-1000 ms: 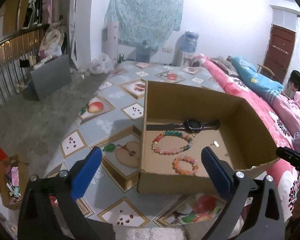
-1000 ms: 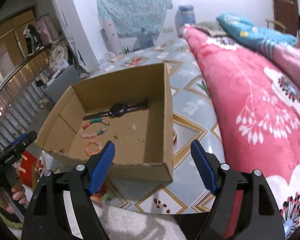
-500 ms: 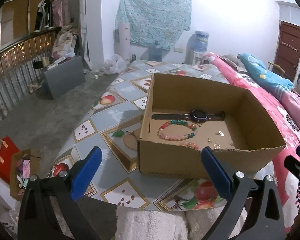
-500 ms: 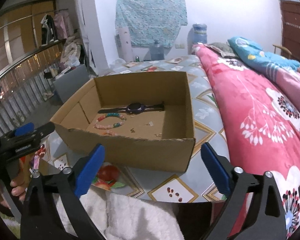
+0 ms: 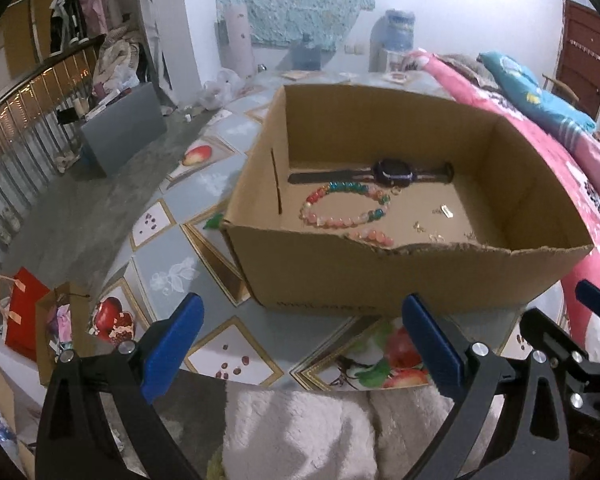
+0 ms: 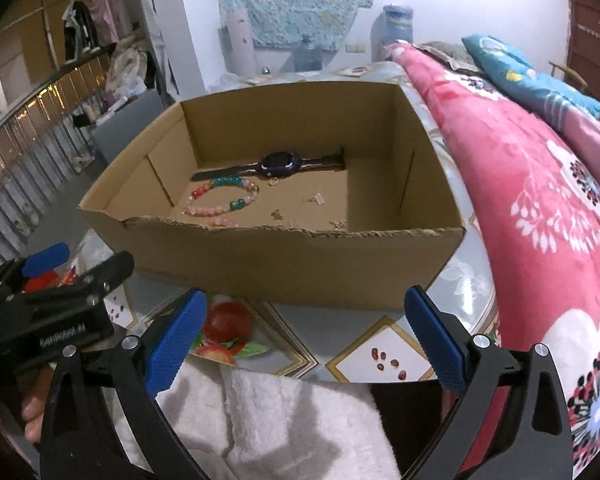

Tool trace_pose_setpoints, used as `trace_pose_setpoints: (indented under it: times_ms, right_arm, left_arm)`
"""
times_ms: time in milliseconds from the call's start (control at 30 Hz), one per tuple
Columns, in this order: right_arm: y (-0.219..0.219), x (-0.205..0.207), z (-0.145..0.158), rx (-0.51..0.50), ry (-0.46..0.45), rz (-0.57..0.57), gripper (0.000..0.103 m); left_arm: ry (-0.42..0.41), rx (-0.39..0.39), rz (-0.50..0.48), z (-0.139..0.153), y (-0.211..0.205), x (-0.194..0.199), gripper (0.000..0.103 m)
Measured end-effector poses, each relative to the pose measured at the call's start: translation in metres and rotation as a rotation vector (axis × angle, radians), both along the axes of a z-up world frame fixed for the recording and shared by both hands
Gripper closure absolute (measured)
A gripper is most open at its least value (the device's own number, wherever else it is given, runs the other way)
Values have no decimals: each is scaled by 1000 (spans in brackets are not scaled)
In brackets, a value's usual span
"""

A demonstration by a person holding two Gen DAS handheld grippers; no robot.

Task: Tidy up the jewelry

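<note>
One hand, right view only.

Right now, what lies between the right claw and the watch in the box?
In the right wrist view: between right claw and watch stand the box's torn near wall, then beaded bracelets and small loose pieces.

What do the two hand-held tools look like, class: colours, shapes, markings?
Each black metal tool, left and right, has two angled arms with silver bolts and ribbed blue rectangular pads. The left tool's body carries small white lettering.
</note>
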State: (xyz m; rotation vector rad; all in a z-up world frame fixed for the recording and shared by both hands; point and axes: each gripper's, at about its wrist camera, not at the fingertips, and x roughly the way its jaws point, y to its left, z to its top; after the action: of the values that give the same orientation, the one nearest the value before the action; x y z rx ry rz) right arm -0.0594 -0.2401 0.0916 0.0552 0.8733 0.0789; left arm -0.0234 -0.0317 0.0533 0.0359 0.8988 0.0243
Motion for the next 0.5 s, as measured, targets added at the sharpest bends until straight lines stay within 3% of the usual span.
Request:
trace_pose_setpoints:
  times_ms: [500]
  right_arm:
    - [0, 7, -2, -58, 21, -49, 8]
  left_arm:
    - [42, -22, -27, -4, -3, 7, 6]
